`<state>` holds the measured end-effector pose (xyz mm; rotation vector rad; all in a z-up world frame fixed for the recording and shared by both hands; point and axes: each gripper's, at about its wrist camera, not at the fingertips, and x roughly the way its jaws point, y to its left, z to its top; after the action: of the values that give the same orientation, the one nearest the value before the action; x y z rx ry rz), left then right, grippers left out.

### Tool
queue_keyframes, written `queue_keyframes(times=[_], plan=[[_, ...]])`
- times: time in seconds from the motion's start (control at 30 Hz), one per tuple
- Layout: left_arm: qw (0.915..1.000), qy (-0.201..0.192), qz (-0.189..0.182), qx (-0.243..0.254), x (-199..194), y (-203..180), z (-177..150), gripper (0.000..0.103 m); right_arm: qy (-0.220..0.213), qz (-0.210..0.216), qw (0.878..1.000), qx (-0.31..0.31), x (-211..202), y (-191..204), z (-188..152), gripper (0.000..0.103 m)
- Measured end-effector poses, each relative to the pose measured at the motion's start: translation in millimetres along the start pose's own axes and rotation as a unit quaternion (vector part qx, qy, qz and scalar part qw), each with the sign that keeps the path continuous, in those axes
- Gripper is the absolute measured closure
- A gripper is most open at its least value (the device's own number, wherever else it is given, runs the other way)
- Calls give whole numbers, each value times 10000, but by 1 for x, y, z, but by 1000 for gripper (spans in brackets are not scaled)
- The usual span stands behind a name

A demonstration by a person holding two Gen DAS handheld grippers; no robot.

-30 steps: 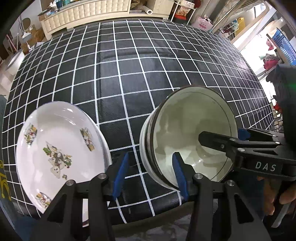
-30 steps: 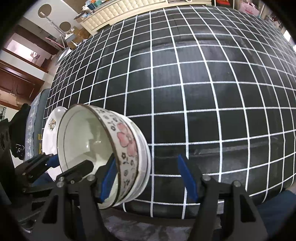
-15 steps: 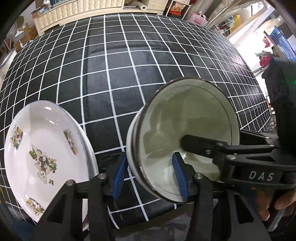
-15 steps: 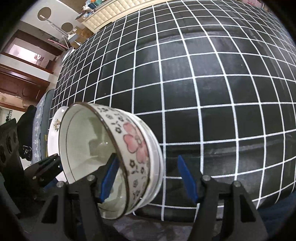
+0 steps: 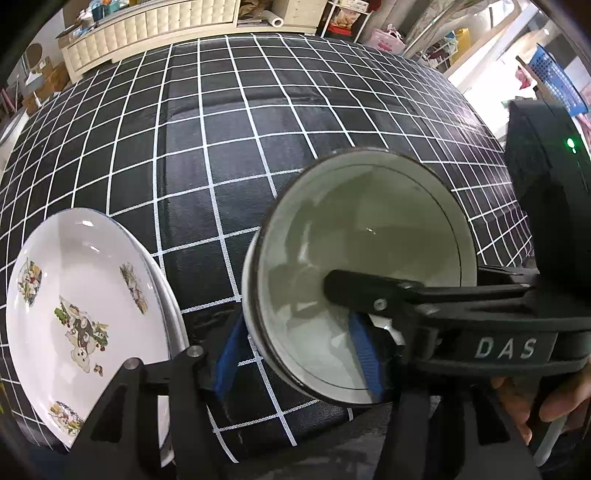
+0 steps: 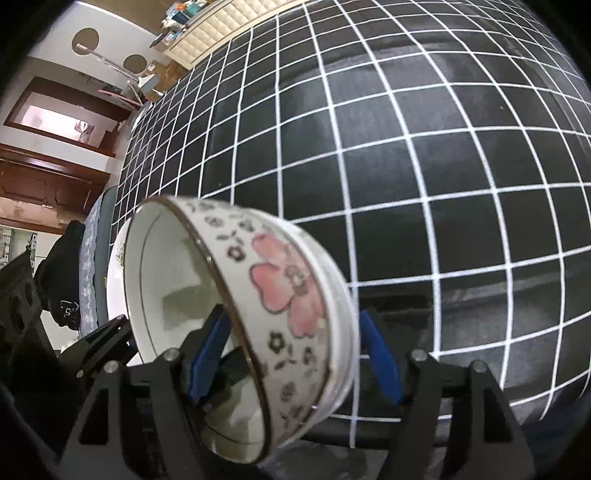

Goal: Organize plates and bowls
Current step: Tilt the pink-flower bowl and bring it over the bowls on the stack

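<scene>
Black tabletop (image 5: 236, 155) with a white grid fills both views; a cream cabinet (image 5: 155, 26) lines the upper edge. Stacked floral bowls (image 6: 295, 291) sit tilted at lower centre, rim turned leftward. Right gripper (image 6: 295, 354) straddles the bowls' wall, one blue finger inside, one outside; left gripper (image 5: 299, 350) straddles the opposite rim likewise. Both sets of fingers have just been opening, and firm contact cannot be told. Decorated white plates (image 5: 85, 306) lie at lower left, just beside the bowls.
</scene>
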<state>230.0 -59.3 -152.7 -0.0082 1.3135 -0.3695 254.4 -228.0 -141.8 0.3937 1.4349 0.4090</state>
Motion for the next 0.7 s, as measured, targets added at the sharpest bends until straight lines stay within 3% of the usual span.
queue_keyframes(times=[0.7], plan=[[9997, -148, 168, 131, 1, -16, -12, 47, -349, -287, 9988, -197, -14, 8, -10, 34]])
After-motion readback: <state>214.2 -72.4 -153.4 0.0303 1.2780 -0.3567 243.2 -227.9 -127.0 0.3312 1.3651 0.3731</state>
